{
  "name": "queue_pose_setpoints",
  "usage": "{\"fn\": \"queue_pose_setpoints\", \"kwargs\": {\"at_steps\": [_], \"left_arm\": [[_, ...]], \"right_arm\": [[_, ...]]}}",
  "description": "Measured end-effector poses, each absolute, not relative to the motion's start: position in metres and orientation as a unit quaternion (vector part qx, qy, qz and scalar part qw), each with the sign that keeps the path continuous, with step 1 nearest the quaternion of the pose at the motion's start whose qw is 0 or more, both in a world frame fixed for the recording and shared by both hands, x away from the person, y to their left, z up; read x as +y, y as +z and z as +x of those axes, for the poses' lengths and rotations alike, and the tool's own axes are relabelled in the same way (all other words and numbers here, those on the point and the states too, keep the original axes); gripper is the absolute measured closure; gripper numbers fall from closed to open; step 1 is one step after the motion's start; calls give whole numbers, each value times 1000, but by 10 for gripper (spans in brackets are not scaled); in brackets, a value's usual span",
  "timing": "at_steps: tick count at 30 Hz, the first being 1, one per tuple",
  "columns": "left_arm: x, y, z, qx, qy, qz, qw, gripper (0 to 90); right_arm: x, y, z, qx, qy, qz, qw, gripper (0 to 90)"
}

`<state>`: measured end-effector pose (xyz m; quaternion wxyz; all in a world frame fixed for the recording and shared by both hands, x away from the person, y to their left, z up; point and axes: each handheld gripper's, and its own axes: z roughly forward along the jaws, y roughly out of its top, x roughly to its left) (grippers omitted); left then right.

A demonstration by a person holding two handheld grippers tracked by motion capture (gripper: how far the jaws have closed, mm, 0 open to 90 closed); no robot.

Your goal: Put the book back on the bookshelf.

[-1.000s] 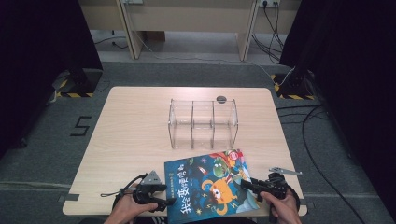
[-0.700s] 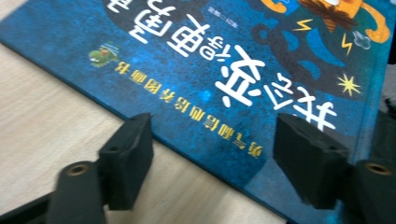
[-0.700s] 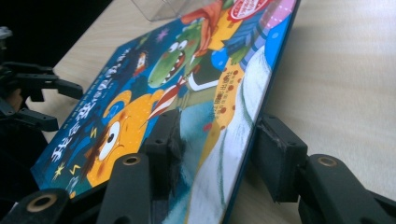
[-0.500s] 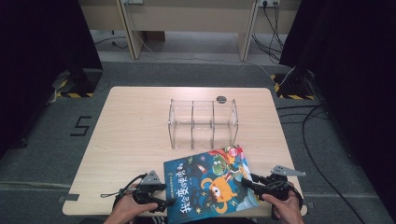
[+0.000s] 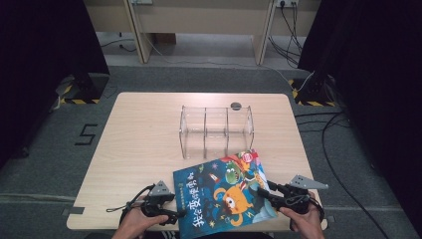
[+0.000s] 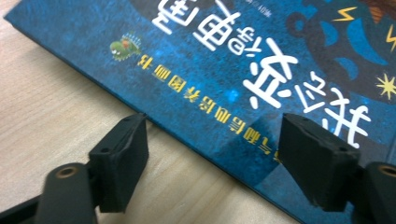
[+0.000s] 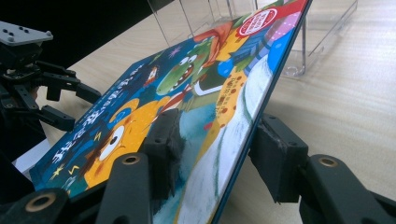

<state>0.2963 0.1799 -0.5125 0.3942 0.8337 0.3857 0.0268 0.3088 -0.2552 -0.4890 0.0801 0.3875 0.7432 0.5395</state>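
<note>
A picture book point(image 5: 224, 196) with a dark blue cartoon cover lies at the table's near edge, its right side tilted up. My left gripper point(image 5: 176, 215) is at the book's left edge. In the left gripper view its jaws have just been opening and now stand apart point(image 6: 215, 158), one over the cover point(image 6: 233, 70) and one beside the edge, neither pressing. My right gripper point(image 5: 261, 191) clamps the right edge: one pad lies on the cover point(image 7: 201, 93) and the other sits under it, gripper point(image 7: 219, 149). The left gripper point(image 7: 60, 102) shows beyond the book.
A clear three-bay rack point(image 5: 216, 130) stands mid-table just beyond the book's far corner, also seen as the rack point(image 7: 299, 46). A small black disc point(image 5: 236, 105) sits behind it. The wooden table point(image 5: 144, 144) stretches bare to the left. Cables trail on the floor at right.
The left gripper's jaws have spread wider around the book's left edge. The book and the right gripper have barely shifted.
</note>
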Motion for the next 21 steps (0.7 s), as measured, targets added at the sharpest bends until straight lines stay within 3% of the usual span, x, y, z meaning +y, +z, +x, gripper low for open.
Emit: {"fn": "queue_pose_setpoints", "kwargs": {"at_steps": [1,6,9,17,19,21], "left_arm": [[180,-512,297,390,19,831,397,169],[177,-512,298,384,-15,830,405,166],[173,-511,296,378,-30,831,406,261],[181,-511,301,401,-63,809,425,375],[182,-510,302,402,-74,801,437,381],[184,-512,304,419,-100,783,450,398]], "right_arm": [[-254,-487,308,753,530,378,95,531],[-250,-486,307,772,515,352,121,533],[-243,-488,306,784,501,344,128,532],[-245,-493,308,784,500,342,133,496],[-240,-491,306,813,460,289,208,591],[-231,-491,303,833,439,261,213,571]]}}
